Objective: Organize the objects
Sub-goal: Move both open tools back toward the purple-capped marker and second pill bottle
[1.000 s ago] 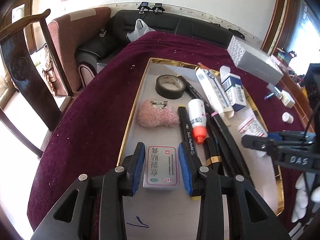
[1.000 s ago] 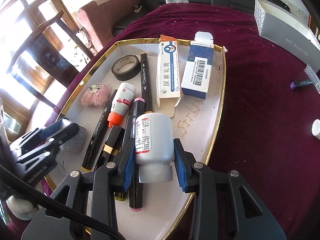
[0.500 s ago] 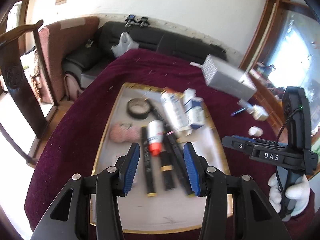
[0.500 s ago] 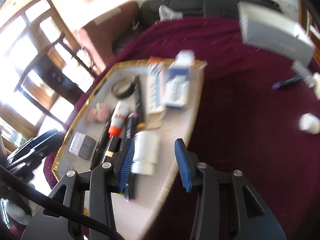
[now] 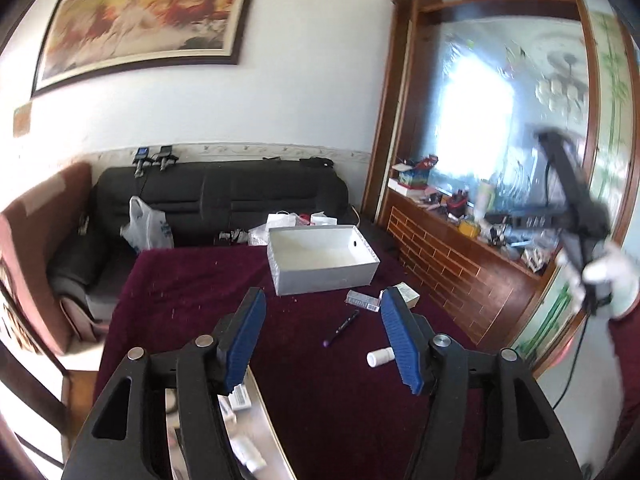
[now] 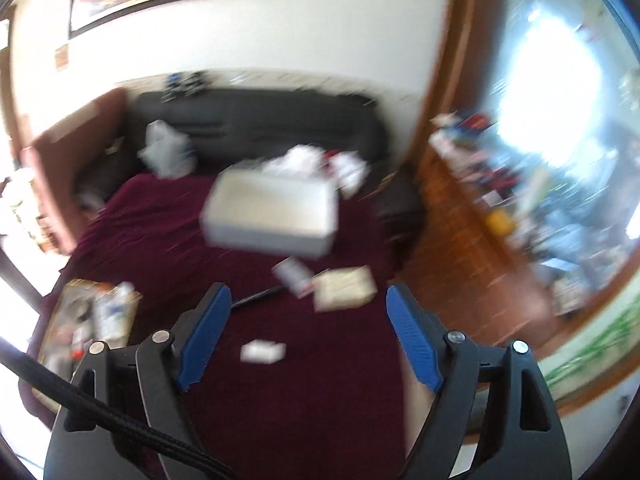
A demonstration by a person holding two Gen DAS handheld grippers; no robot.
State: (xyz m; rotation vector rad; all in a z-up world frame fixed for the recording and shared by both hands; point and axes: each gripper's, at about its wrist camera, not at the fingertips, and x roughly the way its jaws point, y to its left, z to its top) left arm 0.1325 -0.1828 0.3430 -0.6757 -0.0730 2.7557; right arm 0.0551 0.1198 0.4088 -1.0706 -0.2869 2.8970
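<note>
Objects on the maroon cloth, left view: one white box beyond the fingertips, one pen and one small bottle between them. Left gripper has just been opening, empty; the tray now lies under its left finger. Right view, blurred: right gripper has just opened wide, its bottle gone; one carton ahead.
</note>
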